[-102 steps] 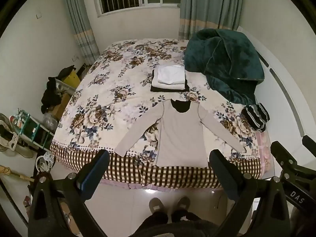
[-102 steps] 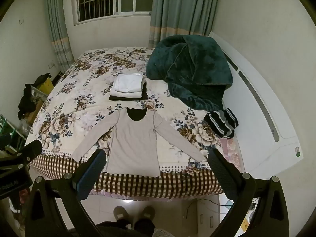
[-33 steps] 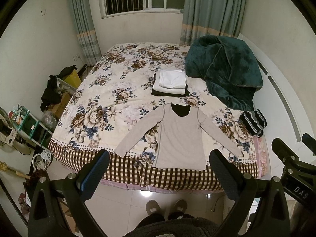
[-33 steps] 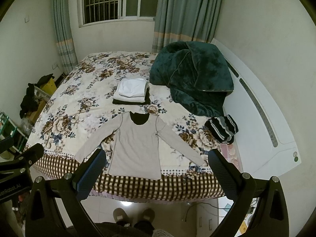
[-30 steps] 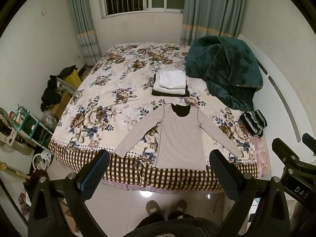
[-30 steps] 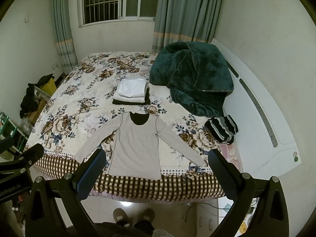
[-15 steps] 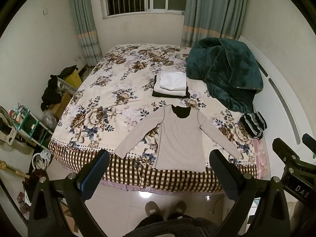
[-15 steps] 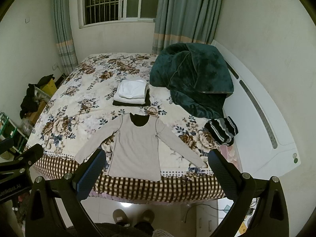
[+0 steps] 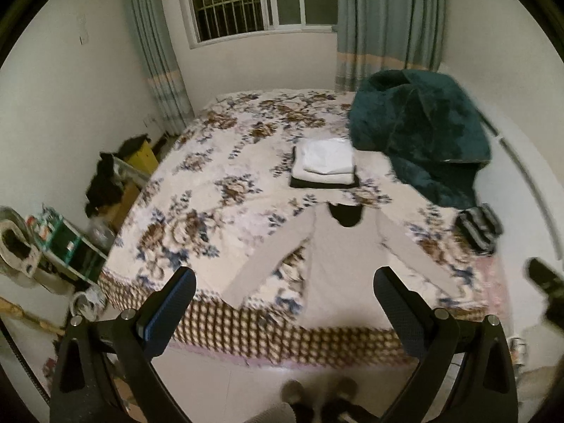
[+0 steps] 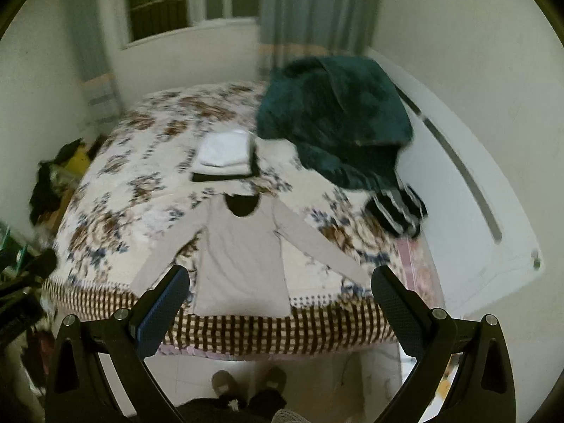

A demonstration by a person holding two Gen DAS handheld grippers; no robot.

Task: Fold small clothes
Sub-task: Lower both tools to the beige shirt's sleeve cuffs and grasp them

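A beige long-sleeved shirt (image 9: 343, 264) lies flat, sleeves spread, at the near edge of the floral bed (image 9: 211, 190); it also shows in the right wrist view (image 10: 243, 257). Behind it sits a stack of folded white and black clothes (image 9: 324, 167), also seen in the right wrist view (image 10: 225, 158). My left gripper (image 9: 283, 312) is open and empty, held above the floor before the bed. My right gripper (image 10: 280, 308) is open and empty too, at about the same distance. Both views are blurred.
A dark green blanket (image 9: 423, 130) is heaped at the bed's right rear. A striped black bundle (image 9: 477, 225) lies at the right edge by the white headboard (image 10: 469, 218). Clutter and a shelf (image 9: 63, 243) stand left of the bed. The person's feet (image 10: 246, 380) are on the tiled floor.
Both grippers have moved towards the bed, so the shirt looks larger, and both views are now motion-blurred. The jaws stay open. The clothes have not moved.
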